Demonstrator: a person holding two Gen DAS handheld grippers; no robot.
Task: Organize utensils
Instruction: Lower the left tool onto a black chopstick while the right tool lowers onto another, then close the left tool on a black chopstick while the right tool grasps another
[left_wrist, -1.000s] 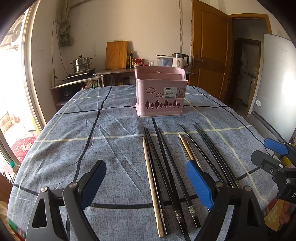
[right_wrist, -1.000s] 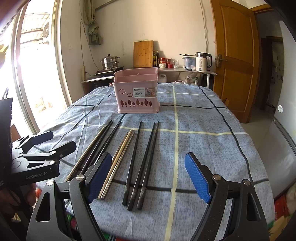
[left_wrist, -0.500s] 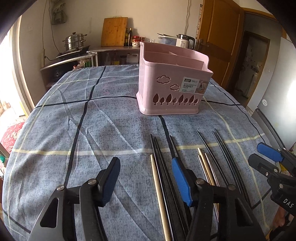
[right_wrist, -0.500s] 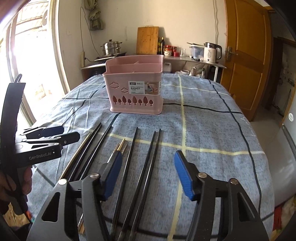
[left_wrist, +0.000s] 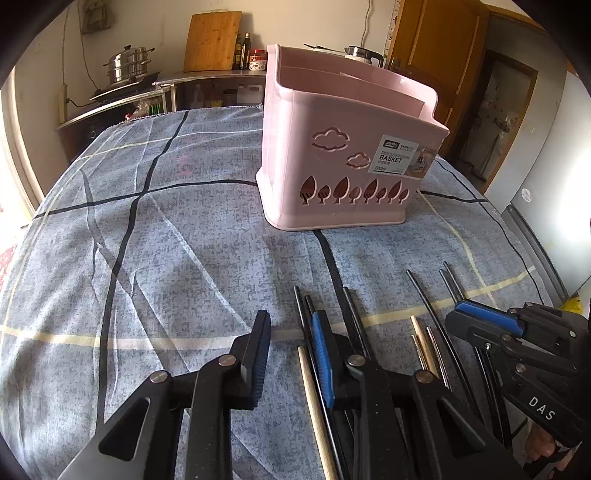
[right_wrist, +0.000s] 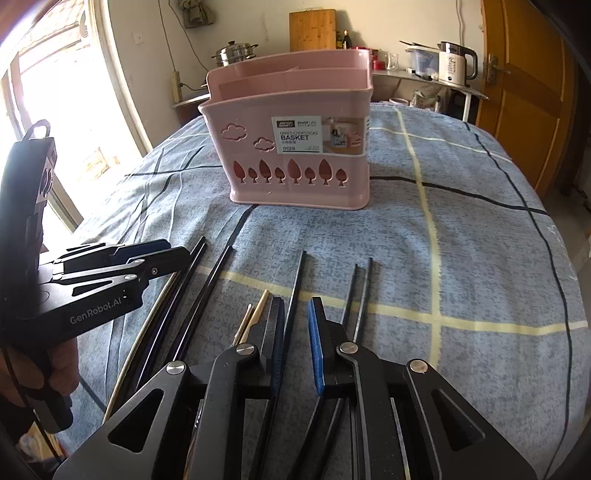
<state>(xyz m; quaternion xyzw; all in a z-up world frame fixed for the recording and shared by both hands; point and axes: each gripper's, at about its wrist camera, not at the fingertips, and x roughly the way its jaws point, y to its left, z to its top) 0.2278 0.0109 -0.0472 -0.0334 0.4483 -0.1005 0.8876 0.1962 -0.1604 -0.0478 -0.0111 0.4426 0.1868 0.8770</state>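
As tongs close — bare cloth (left_wrist: 155, 258) leftward

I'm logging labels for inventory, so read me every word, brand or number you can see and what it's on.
"BASKET" and "0129": sticker on the pink basket.
Smaller lines on that sticker: too small and blurred to read.
"GenRobot.AI": side of the left claw.
"DAS": body of the right claw; the rest is cut off.

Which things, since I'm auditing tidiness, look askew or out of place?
Nothing spilled or broken. The chopsticks lie loose and fanned on the creased tablecloth, none visible in the pink basket; one pale wooden chopstick sits among black ones.
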